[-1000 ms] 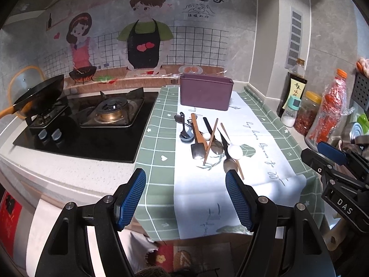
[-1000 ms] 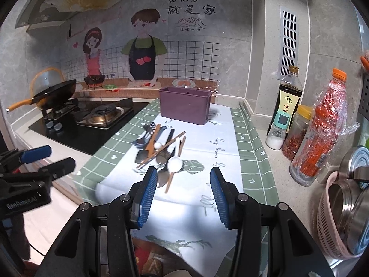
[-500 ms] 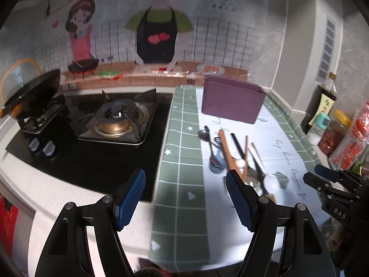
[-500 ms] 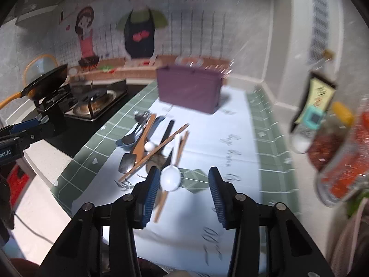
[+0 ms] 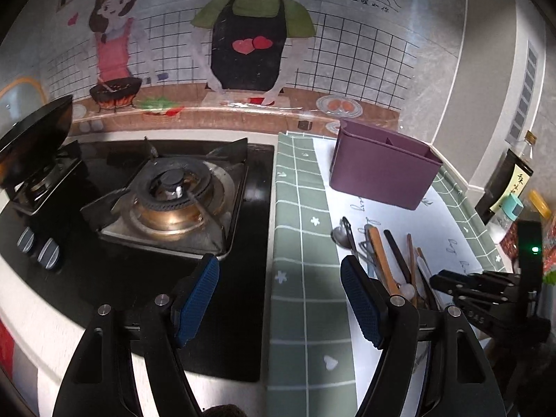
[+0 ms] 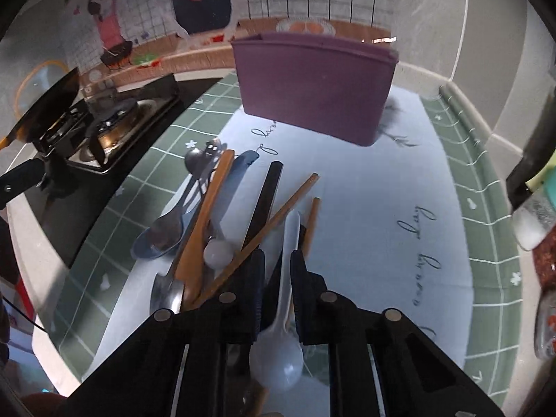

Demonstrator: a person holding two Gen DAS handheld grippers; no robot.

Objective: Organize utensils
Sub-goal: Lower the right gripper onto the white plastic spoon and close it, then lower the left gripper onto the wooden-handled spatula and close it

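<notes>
Right gripper [image 6: 278, 260] sits low in the centre of the right wrist view, and its jaws are closing around the handle of a white plastic spoon [image 6: 283, 330]. The handle runs up between the two fingers, and the round bowl of the spoon lies lower in the frame, under the gripper body. I cannot tell if the pads already press on the handle; a narrow gap seems to be on each side.

Just to the left of this spoon lies the pile of utensils [image 6: 215, 222] on the white and green tablecloth [image 6: 382, 229]: a wooden spatula [image 6: 205, 222], a black handle [image 6: 266, 201], two wooden chopsticks [image 6: 278, 212], metal spoons [image 6: 173, 222] and a blue spoon [image 6: 149, 246]. One chopstick touches the left finger of the gripper. Higher in the frame, well apart from the pile, stands the purple holder [image 6: 312, 83], upright, near the wall.

Left gripper [image 5: 279, 299] is at the bottom of the left wrist view with its blue pads [image 5: 196, 299] spread wide, and nothing is between them. It hangs over the edge where the black gas stove [image 5: 166, 201] meets the tablecloth. A black pan [image 5: 31, 139] is at the left edge of that frame.
</notes>
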